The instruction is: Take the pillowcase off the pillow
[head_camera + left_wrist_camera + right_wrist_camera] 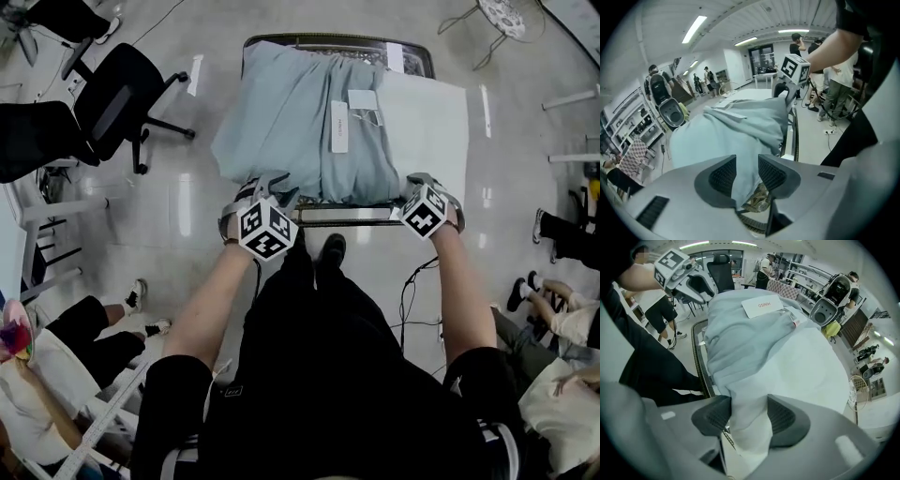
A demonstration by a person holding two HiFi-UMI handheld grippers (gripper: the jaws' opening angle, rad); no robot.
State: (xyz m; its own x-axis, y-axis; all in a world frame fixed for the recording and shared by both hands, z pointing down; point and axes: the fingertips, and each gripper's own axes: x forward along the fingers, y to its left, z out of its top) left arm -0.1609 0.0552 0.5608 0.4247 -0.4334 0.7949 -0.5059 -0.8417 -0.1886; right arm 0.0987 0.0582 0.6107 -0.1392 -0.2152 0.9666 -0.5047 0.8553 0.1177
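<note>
Upper centre of the head view: the blue pillowcase (300, 122) lies partly drawn off the white pillow (427, 122). The pillow's corner is pinched by the right gripper (749, 416), seemingly as an anchor; a pillowcase fold is straddled by the left gripper (747, 171), jaws spread.

Pale blue pillowcase (281, 122), plain white pillow (427, 117)

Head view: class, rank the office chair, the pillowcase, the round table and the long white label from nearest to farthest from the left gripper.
1. The pillowcase, lying between the jaws of the left gripper.
2. The long white label, on top of the pillowcase, ahead and to the right.
3. The office chair, on the floor to the left.
4. The round table, in the far upper right corner.
</note>
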